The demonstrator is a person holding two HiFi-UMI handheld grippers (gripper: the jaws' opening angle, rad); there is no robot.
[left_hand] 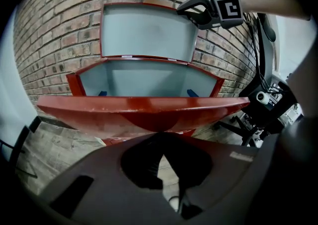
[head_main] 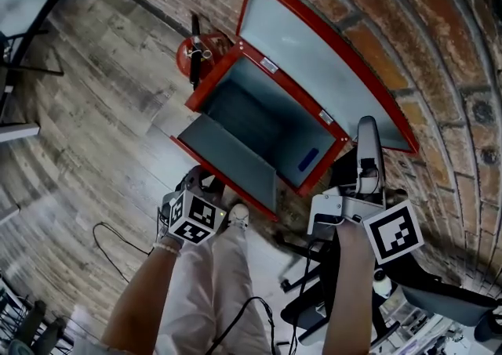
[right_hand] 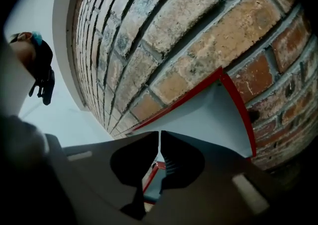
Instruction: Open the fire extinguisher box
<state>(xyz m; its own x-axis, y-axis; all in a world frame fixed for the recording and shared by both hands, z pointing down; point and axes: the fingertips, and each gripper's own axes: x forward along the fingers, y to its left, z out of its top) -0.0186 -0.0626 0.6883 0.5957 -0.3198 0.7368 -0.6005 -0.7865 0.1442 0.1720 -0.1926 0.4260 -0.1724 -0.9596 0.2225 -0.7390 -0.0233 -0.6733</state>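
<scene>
Nearest the person, the left tongs [left_hand: 160, 133] sit low in front of the fire extinguisher box [head_main: 213, 81]. Their tips are together and pressed up against the red outer face of the front flap [left_hand: 144, 112]. Whether they pinch a tab or edge there is hard to make out, since the flap covers the contact point. The flap hangs outward from the box, its grey inner side up in the head view.

Beyond it the box stands on the floor [head_main: 102, 110] against the brick wall [head_main: 392, 16]. Its inside looks empty apart from a small blue piece [head_main: 308, 159] on one wall. The lid [head_main: 314, 56] is swung right up and leans back on the bricks. The right tongs [right_hand: 159, 134] hover by the lid's far edge, closed with only a hairline slit and nothing between them.

Judging by this, the opening is as good as done. At most, the tongs need to let go and back off.

A red extinguisher [head_main: 196, 52] stands beside the box, partly hidden behind its corner. The hinges cannot be seen clearly.
</scene>
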